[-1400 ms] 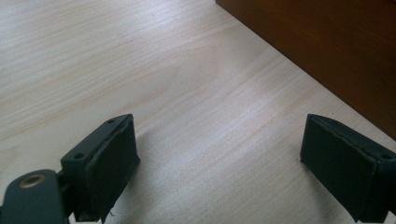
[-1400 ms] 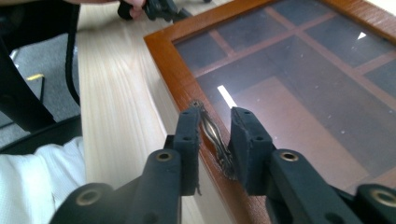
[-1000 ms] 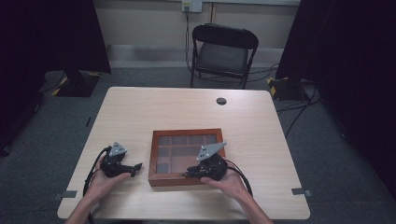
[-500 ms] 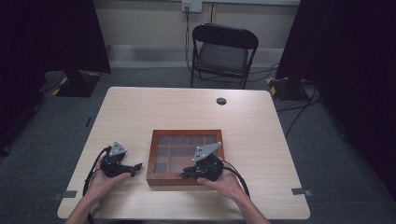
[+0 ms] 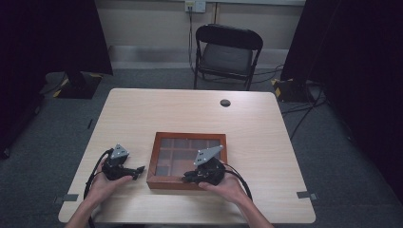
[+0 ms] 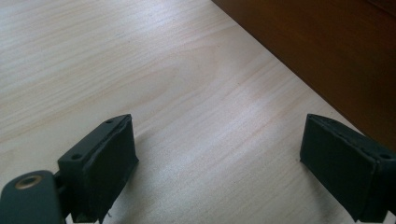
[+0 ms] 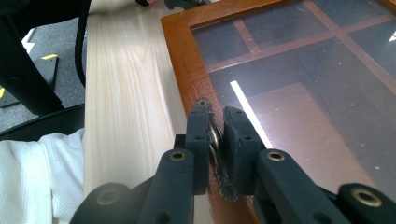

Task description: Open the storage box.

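Note:
A shallow wooden box (image 5: pixel 187 137) with a glass lid over several compartments lies near the table's front edge. My right gripper (image 5: pixel 186 179) is at the box's front rim, pointing left. In the right gripper view the right gripper (image 7: pixel 215 126) is shut on a small toothed metal clasp (image 7: pixel 203 102) on the box's frame (image 7: pixel 182 51). My left gripper (image 5: pixel 138 171) rests on the table just left of the box, pointing at it. In the left gripper view the left gripper (image 6: pixel 219 154) stands open over bare wood, with the box's side (image 6: pixel 327 51) close ahead on the right.
A small black round disc (image 5: pixel 225 102) sits on the table (image 5: pixel 142 114) at the far middle. A black folding chair (image 5: pixel 227 52) stands beyond the far edge. A white sleeve (image 7: pixel 37 177) lies left of the right gripper.
The right gripper has shifted a little to the left along the box's front rim. The left gripper has stayed where it was.

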Demonstrator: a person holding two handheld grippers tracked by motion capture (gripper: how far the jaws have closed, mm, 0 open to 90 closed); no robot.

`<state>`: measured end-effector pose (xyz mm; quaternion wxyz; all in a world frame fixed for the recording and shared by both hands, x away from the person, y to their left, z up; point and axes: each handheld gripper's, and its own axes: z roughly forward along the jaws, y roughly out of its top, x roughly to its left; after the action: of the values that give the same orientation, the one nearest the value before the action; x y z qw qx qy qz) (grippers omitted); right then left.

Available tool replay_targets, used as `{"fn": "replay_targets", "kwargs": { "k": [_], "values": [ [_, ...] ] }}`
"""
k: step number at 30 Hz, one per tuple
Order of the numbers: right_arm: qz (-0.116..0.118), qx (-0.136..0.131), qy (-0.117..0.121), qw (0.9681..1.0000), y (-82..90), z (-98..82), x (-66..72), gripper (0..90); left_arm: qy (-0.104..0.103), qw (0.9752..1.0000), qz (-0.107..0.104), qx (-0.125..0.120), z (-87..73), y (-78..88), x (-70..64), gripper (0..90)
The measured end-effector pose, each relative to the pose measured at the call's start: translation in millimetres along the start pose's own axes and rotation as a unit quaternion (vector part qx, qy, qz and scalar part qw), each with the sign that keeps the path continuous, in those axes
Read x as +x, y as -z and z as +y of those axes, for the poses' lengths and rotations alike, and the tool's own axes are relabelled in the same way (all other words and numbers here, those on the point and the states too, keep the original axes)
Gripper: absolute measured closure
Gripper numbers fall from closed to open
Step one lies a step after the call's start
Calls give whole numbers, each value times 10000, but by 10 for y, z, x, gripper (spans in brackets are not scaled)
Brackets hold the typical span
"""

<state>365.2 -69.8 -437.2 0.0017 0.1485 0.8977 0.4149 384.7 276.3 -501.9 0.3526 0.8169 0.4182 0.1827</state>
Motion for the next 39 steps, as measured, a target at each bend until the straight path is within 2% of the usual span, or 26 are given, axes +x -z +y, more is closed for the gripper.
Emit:
{"fn": "replay_targets", "kwargs": {
  "k": [17, 21, 32, 39],
  "values": [
    [50, 199, 160, 9997, 32, 64, -2, 820, -31, 10000, 0, -5, 2, -1, 6, 97],
    [74, 67, 124, 9999, 101, 116, -12, 821, -33, 10000, -8, 7, 3, 0, 7, 97],
    [202, 52, 71, 9998, 178, 221, -62, 822, -32, 10000, -5, 6, 3, 0, 6, 96],
    [191, 115, 39, 9997, 200, 258, -64, 822, -32, 10000, -8, 7, 3, 0, 6, 96]
  ]
}}
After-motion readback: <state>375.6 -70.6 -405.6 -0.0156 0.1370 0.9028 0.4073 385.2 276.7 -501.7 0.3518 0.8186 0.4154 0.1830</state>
